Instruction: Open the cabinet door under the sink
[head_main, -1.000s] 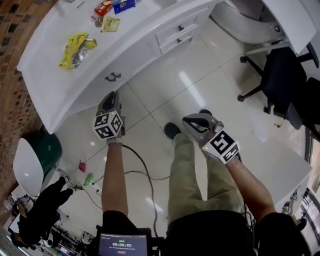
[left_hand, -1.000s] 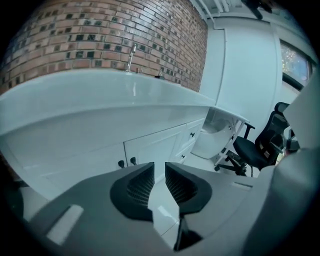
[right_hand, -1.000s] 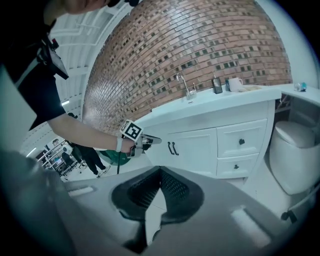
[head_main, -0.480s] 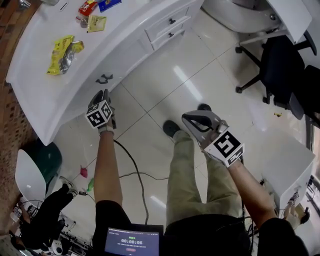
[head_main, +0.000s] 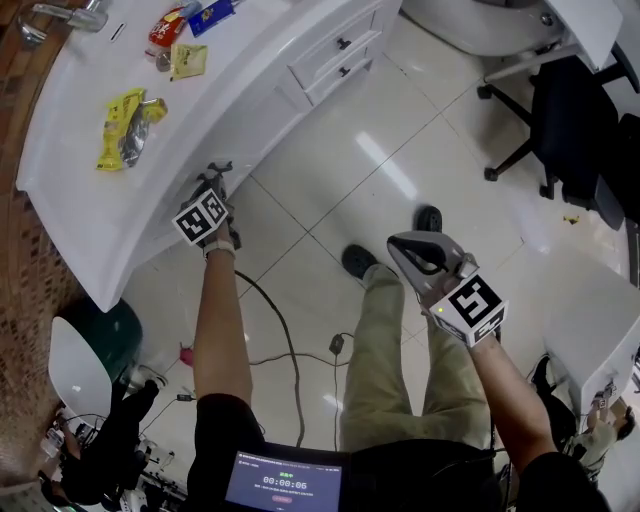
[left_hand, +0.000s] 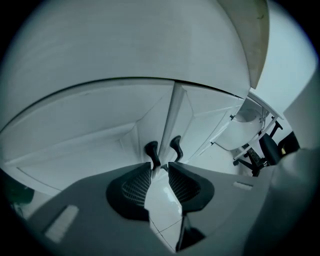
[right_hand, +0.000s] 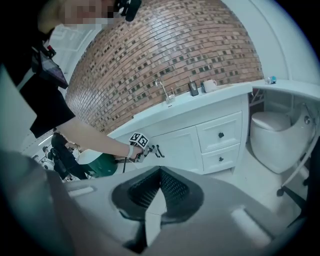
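Note:
The white cabinet under the sink has two doors (left_hand: 100, 145) meeting at a seam, each with a black handle: left handle (left_hand: 151, 152), right handle (left_hand: 175, 147). My left gripper (left_hand: 159, 168) is open, its tips just short of the handles, nothing between them. In the head view this left gripper (head_main: 212, 186) sits right at the handles (head_main: 220, 168) below the counter edge. My right gripper (head_main: 425, 250) hangs shut and empty over the floor beside the person's leg. The right gripper view shows the right gripper (right_hand: 159, 171), the left gripper's marker cube (right_hand: 137, 140) and the cabinet door (right_hand: 180, 150).
Snack packets (head_main: 125, 122) lie on the white counter (head_main: 80, 210), with a faucet (head_main: 60, 14) at the back. Two drawers (right_hand: 220, 134) sit right of the doors, then a toilet (right_hand: 277, 132). A green bin (head_main: 105, 320), a floor cable (head_main: 290, 345) and an office chair (head_main: 580, 120) stand around.
My left gripper has moved forward from over the floor up to the cabinet handles. The right gripper has stayed beside the leg.

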